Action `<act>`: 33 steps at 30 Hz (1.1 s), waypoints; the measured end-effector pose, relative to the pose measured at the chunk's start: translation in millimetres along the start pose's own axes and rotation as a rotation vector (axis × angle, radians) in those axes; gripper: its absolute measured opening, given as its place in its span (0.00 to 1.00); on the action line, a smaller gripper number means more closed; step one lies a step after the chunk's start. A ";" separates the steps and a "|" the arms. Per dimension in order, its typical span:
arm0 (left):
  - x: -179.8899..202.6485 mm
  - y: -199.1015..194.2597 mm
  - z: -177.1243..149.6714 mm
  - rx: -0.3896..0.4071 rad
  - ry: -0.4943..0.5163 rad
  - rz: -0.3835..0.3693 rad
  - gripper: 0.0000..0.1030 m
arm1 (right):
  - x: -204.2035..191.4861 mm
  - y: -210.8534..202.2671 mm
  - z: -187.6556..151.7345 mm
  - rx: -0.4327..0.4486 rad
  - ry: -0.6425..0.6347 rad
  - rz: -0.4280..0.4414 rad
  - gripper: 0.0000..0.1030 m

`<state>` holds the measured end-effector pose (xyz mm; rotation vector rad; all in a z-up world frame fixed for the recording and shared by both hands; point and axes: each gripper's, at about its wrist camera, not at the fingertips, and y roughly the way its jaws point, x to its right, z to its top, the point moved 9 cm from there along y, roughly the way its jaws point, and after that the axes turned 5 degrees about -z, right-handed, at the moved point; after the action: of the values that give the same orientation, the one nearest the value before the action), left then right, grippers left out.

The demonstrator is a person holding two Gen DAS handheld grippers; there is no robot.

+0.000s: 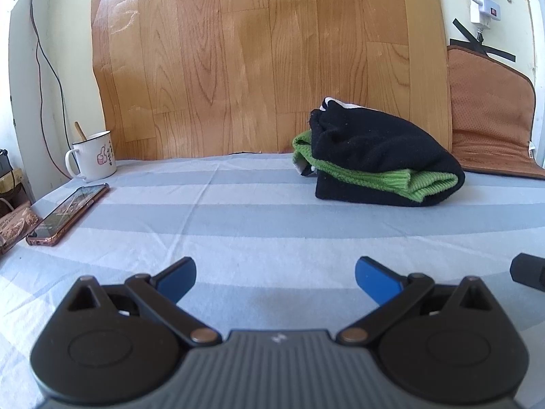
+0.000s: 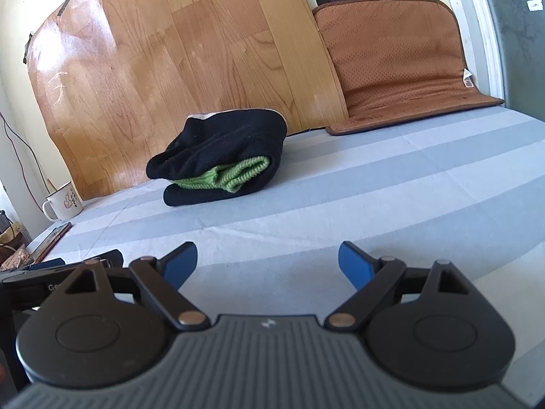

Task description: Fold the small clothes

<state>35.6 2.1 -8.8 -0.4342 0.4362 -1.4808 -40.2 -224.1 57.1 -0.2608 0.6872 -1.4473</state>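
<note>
1. Folded garment [image 1: 381, 156], black with green ribbed trim, lies on the striped sheet [image 1: 238, 225], just in front of the wood-pattern board [image 1: 255, 51].
2. Left gripper [image 1: 275, 277]: jaws spread wide, nothing between them; well short of the garment, over bare sheet.
3. Right gripper [image 2: 268, 264]: jaws likewise wide apart and empty, well short of the garment.
4. White mug [image 1: 93, 156] and phone [image 1: 68, 214] lie far left of the garment; brown cushion [image 2: 391, 54] to its right.

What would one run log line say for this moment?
left gripper: open, empty | right gripper: open, empty | black-and-green garment: folded on striped sheet
</note>
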 end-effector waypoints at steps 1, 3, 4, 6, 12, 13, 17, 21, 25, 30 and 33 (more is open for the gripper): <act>-0.2 0.1 0.1 -0.001 0.000 -0.001 1.00 | 0.3 0.5 0.1 -0.001 0.001 0.001 0.89; -0.1 0.5 0.1 -0.003 -0.001 -0.003 1.00 | 0.5 0.8 0.0 -0.004 0.003 0.002 0.89; -0.6 0.6 0.1 -0.004 -0.002 -0.003 1.00 | 0.6 0.9 -0.3 -0.005 0.004 0.002 0.89; -0.6 0.2 0.3 -0.002 -0.002 -0.004 1.00 | 0.8 1.1 -0.6 -0.007 0.005 0.002 0.89; 0.6 1.0 -3.2 -0.044 0.006 -0.010 1.00 | 1.8 -0.5 -1.1 -0.010 0.004 -0.029 0.89; 1.2 0.2 -5.8 -0.065 0.001 -0.020 1.00 | 3.0 -0.2 -1.9 -0.017 0.011 -0.031 0.89; 2.4 -9.4 -12.8 -0.129 -0.029 -0.055 1.00 | 7.8 -5.3 -4.6 -0.059 0.061 -0.031 0.89; 3.5 -26.8 -13.6 -0.149 -0.045 -0.081 1.00 | 10.2 -18.6 4.5 -0.059 0.088 -0.030 0.89; 12.1 -42.8 -10.1 -0.164 -0.017 -0.116 1.00 | 6.0 -33.7 16.5 -0.040 0.095 -0.014 0.89; 19.0 -60.1 -0.4 -0.142 0.013 -0.125 1.00 | -8.9 -49.3 27.1 -0.023 0.041 0.000 0.89; 18.9 -68.2 6.5 -0.115 0.032 -0.104 1.00 | -18.1 -55.5 29.8 -0.015 0.007 0.011 0.89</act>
<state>-17.8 -19.6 32.6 -0.5316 0.5326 -1.5703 -68.1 -221.3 116.3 -0.2630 0.7045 -1.4337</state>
